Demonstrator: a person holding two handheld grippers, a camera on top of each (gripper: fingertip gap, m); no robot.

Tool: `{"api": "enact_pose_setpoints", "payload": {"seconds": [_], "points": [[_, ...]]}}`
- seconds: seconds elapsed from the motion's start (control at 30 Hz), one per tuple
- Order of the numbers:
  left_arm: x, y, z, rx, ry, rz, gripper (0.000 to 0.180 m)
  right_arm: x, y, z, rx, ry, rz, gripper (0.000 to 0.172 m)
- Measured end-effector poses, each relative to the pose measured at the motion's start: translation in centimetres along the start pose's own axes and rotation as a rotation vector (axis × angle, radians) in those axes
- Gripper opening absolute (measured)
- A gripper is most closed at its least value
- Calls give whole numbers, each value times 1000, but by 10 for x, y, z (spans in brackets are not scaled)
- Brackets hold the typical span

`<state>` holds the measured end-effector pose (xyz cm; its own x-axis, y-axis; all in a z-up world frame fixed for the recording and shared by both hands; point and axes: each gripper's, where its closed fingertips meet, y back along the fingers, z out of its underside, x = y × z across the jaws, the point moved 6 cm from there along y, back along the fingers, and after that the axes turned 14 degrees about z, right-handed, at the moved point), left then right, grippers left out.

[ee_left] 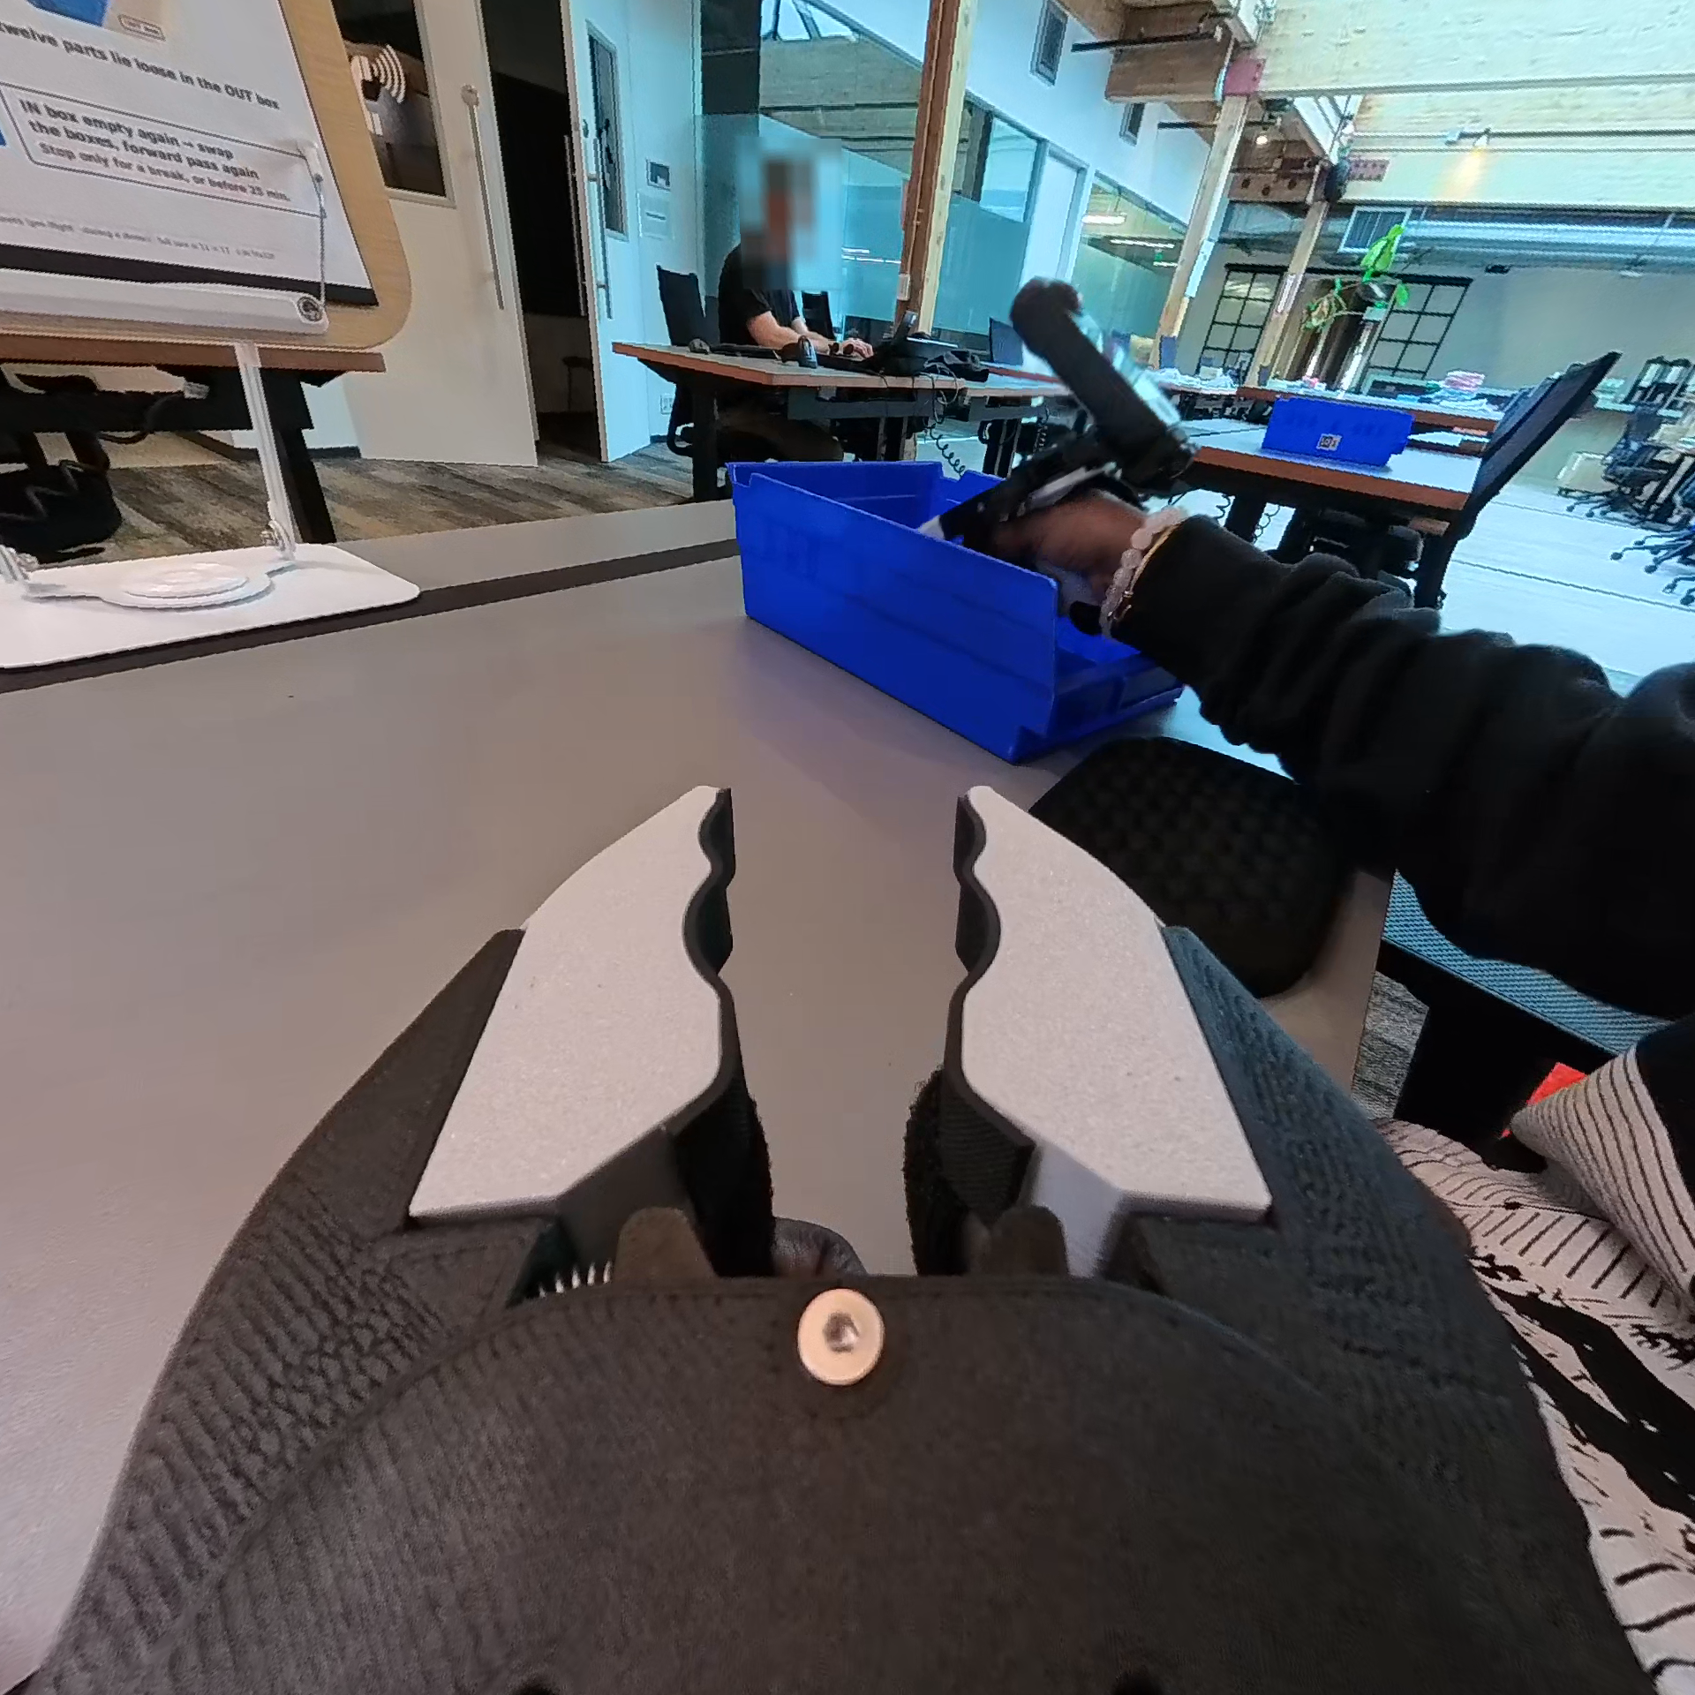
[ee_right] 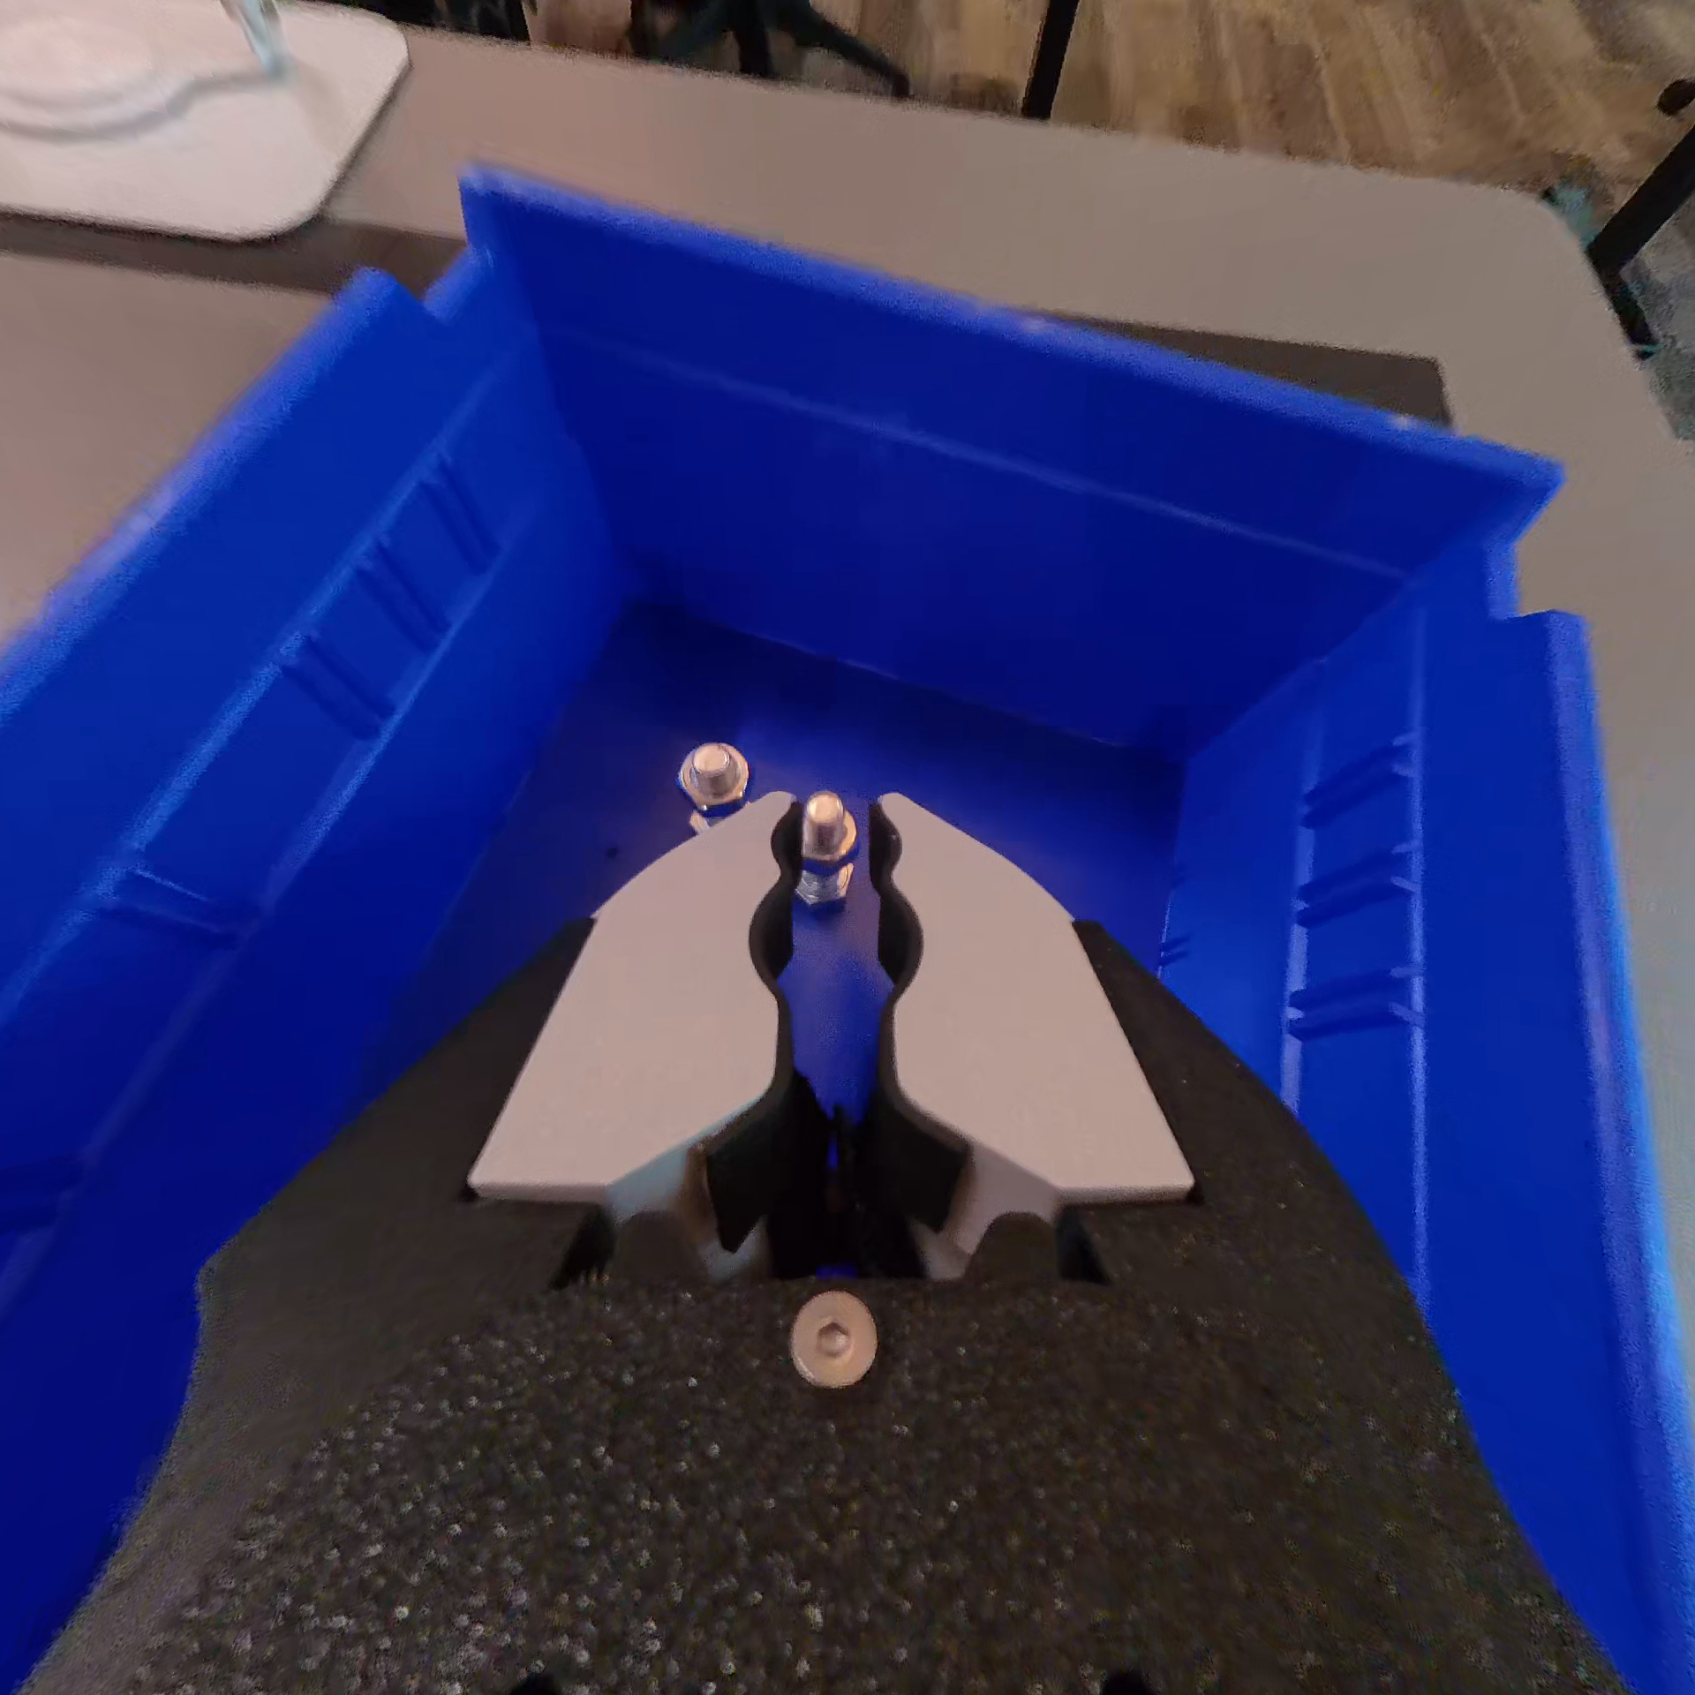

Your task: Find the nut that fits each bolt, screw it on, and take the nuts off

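Observation:
My right gripper is inside the blue bin, low over its floor. A silver bolt with a nut on it stands upright between its fingertips. There is a gap between the bolt and the right pad, so the jaws stand slightly open and do not press on it. A second bolt with a nut stands just to the left, outside the jaws. My left gripper is open and empty over the grey table, short of the bin. The left wrist view shows the right gripper's handle reaching into the bin.
A white stand base with a sign board is at the table's far left and also shows in the right wrist view. A black sleeve crosses at right above a black chair back. A person sits at a far desk. The tips of one gripper are about 45 cm away from the tips of the other.

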<state>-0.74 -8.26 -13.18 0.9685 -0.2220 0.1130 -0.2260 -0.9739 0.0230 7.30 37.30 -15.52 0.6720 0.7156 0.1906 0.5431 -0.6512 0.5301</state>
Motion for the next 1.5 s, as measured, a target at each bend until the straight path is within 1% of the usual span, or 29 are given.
{"api": "enact_pose_setpoints", "payload": {"seconds": [0.1,0.2,0.27,0.33,0.4,0.5,0.6,0.7,0.73,0.8,0.87,0.93,0.97,1.03,1.1,1.23,1.37,1.5], "points": [[0,0,0,4,0,-2,46,2,30,-19,156,-84,-17,22],[0,0,0,3,6,-2,46,-10,86,-39,407,-157,-107,35],[0,1,0,4,7,-1,46,-27,130,-43,559,-166,-198,40],[0,2,-2,15,7,0,43,-49,169,-37,671,-143,-301,40],[1,6,-6,45,7,-9,40,-73,199,-23,739,-103,-419,40],[4,15,-16,45,20,9,40,-105,223,4,781,-17,-577,40],[4,35,-36,14,-7,-11,40,-126,222,30,787,90,-666,37],[-10,68,-61,-81,-54,-99,40,-137,212,48,758,85,-736,36],[-19,82,-68,-134,-60,-142,40,-139,210,51,755,69,-763,36],[-41,111,-80,-286,-39,-225,40,-142,207,56,753,53,-784,36],[-70,142,-87,-441,6,-337,40,-141,208,55,764,48,-783,36],[-98,168,-90,-593,59,-404,40,-139,209,56,772,38,-791,35],[-111,179,-90,-657,95,-425,40,-139,208,56,770,30,-793,35],[-134,194,-82,-800,198,-418,39,-138,207,56,771,17,-795,35],[-164,207,-74,-926,238,-478,36,-137,207,56,774,6,-798,35],[-217,214,-52,-1106,368,-509,33,-136,207,56,780,-11,-804,35],[-254,217,-27,-1203,495,-499,30,-134,208,57,790,-20,-806,35],[-268,211,-14,-1193,554,-462,28,-133,208,56,794,-29,-809,34]]}}
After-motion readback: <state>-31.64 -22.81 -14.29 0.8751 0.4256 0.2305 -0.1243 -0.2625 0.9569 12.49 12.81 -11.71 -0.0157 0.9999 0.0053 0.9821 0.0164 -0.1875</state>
